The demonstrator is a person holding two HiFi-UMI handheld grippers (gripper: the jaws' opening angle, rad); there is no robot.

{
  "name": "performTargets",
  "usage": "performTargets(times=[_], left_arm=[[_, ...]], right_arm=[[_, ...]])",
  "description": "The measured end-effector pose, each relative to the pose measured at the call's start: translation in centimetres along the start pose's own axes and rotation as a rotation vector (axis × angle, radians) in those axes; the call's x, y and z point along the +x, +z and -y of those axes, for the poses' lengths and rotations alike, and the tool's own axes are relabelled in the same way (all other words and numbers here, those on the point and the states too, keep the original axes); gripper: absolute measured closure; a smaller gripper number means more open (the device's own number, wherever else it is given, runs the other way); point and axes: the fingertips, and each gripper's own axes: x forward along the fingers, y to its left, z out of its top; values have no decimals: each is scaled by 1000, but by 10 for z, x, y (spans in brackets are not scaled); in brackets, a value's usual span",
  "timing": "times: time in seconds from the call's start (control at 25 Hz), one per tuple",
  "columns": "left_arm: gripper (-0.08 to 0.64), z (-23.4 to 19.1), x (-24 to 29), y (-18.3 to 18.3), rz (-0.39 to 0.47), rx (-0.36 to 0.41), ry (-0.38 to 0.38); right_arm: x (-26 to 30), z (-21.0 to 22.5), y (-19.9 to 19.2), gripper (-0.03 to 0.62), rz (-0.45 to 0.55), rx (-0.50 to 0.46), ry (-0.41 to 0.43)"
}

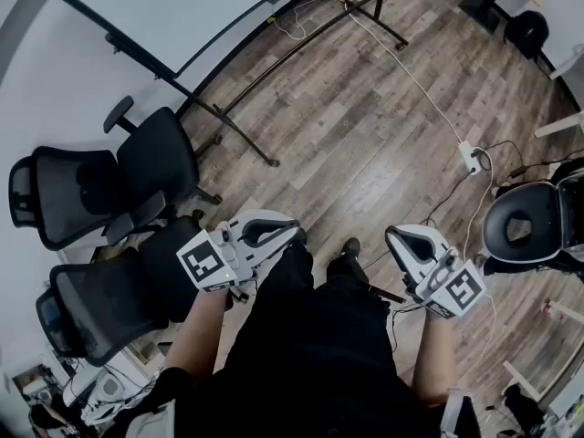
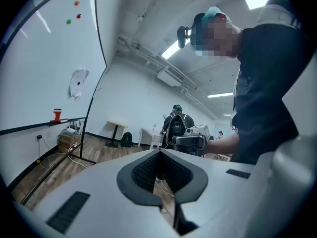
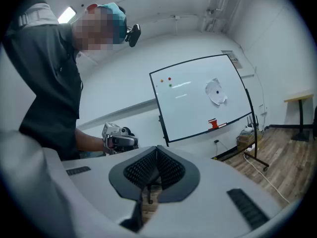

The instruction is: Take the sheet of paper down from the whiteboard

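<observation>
- In the head view the whiteboard (image 1: pixel 201 7) is cut off by the top edge. Only its lower corner and part of its stand show there, and the paper is out of that view.
- Both hands are hidden under the grippers' marker cubes, so only the bare forearms show.
- The paper (image 2: pixel 78 82) is small and looks crumpled in both gripper views, and nothing on it can be read. It hangs in the right half of the whiteboard, nearer the right edge, at about mid-height. A red block (image 2: pixel 58 115) on the bottom ledge sits below it.
- A few coloured dots (image 3: pixel 169 78) sit near the board's top left corner, well apart from the paper. What they are is hard to make out.
- The left gripper (image 1: pixel 283 235) is held out from the person's left side, pointing forward and about level. It hangs over the wood floor (image 1: pixel 365 126) beside two black chairs (image 1: pixel 100 299). Its jaws are pressed together with nothing between them.
- The right gripper (image 1: pixel 399 240) is held out from the right side at about the same height, its nose tipped slightly down. It is well apart from the left one. Its jaws are also pressed together and empty.
- Both grippers are well apart from the whiteboard, and neither touches the paper.
- Boxes (image 3: pixel 246 139) stand on the floor by the board's right foot. What is in them cannot be made out.
</observation>
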Motion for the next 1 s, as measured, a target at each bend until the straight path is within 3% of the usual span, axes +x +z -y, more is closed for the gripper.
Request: performTargets(times=[0.2, 0.44, 0.6, 1.0], left_arm=[[549, -23, -17, -7, 3, 5, -4], [549, -25, -13, -6, -19, 64, -13], [549, -25, 3, -3, -38, 50, -6], [549, 0, 96, 33, -12, 77, -44]], right_arm=[[27, 3, -10, 574, 16, 44, -38], [49, 10, -21, 574, -77, -23, -65], [49, 8, -13, 573, -96, -103, -79], [-35, 63, 11, 572, -27, -99, -116]])
